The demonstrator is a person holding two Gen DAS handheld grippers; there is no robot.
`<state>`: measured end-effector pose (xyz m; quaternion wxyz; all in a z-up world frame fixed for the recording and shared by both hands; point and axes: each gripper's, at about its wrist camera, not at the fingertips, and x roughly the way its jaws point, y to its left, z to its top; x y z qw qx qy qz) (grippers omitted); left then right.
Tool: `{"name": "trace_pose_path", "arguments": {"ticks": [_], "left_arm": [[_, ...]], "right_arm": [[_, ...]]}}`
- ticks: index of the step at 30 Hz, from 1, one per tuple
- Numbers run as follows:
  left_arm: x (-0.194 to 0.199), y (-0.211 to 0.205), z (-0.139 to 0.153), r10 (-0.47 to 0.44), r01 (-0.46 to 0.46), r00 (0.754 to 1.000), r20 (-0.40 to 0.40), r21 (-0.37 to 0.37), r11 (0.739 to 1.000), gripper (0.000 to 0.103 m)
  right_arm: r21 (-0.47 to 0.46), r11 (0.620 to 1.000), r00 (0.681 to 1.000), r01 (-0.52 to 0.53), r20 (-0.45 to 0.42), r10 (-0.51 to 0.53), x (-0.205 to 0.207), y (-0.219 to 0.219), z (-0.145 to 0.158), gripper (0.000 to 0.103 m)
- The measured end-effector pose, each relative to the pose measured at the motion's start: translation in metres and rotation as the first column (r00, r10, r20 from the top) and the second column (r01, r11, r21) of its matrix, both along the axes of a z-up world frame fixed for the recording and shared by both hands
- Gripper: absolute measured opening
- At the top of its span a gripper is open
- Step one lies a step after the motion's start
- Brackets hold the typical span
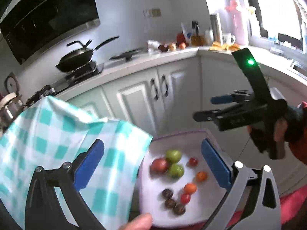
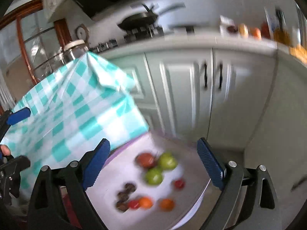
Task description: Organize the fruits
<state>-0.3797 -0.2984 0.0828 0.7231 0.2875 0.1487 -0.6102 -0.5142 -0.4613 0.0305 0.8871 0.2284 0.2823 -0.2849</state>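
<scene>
Both grippers, left (image 1: pixel 151 164) and right (image 2: pixel 153 164), hover with fingers wide over a white tray (image 1: pixel 209 201) of scattered fruit (image 1: pixel 173 163), beside a checked cloth (image 1: pixel 63 134)

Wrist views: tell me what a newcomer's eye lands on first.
First the white tray low in both views, scattered with two green fruits, a red one, small orange and red ones and dark nuts. Left of it hangs a teal checked cloth. Behind, a black wok sits on the stove.
</scene>
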Motion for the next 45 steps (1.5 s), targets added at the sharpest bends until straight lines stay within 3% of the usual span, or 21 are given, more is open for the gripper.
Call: {"name": "trace_pose_path", "arguments": {"ticks": [3, 6, 9, 12, 18, 25, 45], "left_arm": [[0.005, -0.002, -0.027, 0.066, -0.067, 0.998, 0.007, 0.137, 0.988, 0.101], [0.013, -0.011, -0.079, 0.147, -0.141, 0.989, 0.0, 0.281, 0.949, 0.101], [0.022, -0.014, -0.13, 0.167, -0.127, 0.984, -0.066, 0.397, 0.909, 0.101], [0.03, -0.017, -0.148, 0.189, -0.126, 0.977, -0.098, 0.451, 0.884, 0.101], [0.032, -0.017, -0.154, 0.195, -0.106, 0.971, -0.139, 0.478, 0.872, 0.101], [0.019, -0.018, -0.156, 0.15, -0.072, 0.981, -0.12, 0.495, 0.866, 0.101], [0.028, -0.019, -0.158, 0.169, -0.079, 0.976, -0.138, 0.5, 0.862, 0.101]], "right_arm": [[0.068, 0.995, 0.986, 0.071, -0.159, -0.059, 0.014, 0.017, -0.037, 0.089], [0.077, 0.986, 0.929, 0.151, -0.353, -0.114, 0.03, 0.031, -0.081, 0.089], [0.1, 0.977, 0.898, 0.19, -0.42, -0.132, 0.044, 0.036, -0.114, 0.089], [0.057, 0.972, 0.875, 0.228, -0.449, -0.179, 0.046, 0.034, -0.124, 0.089], [0.101, 0.955, 0.881, 0.28, -0.422, -0.214, 0.038, 0.021, -0.134, 0.089], [0.109, 0.944, 0.879, 0.312, -0.41, -0.243, 0.034, 0.02, -0.136, 0.089], [0.143, 0.942, 0.877, 0.303, -0.428, -0.217, 0.042, 0.026, -0.144, 0.089]]}}
